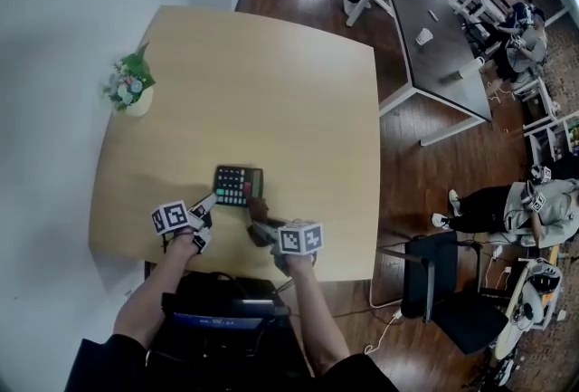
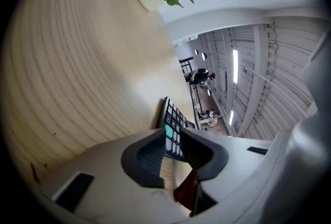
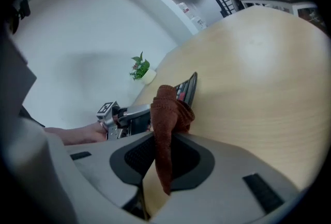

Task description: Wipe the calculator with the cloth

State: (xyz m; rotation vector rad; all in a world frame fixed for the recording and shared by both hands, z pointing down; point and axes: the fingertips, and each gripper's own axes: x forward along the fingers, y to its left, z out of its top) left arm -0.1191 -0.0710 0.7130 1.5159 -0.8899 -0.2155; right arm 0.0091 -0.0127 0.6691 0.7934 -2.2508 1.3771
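Observation:
A dark calculator [image 1: 238, 186] with coloured keys lies near the front edge of the wooden table [image 1: 271, 82]. My left gripper [image 1: 210, 200] reaches its near left corner. In the left gripper view the jaws [image 2: 173, 137] are closed on the calculator's [image 2: 173, 122] edge. My right gripper [image 1: 260, 223] sits just in front of the calculator, shut on a brown cloth [image 3: 168, 112] that bunches up above the pads. The cloth's top rests against the calculator's [image 3: 187, 89] near edge. The left gripper [image 3: 126, 117] shows beyond it in the right gripper view.
A small potted plant [image 1: 131, 87] stands at the table's left edge. A black chair [image 1: 443, 277] is beside the table's front right corner. Another long table [image 1: 434, 28] with seated people lies at the back right.

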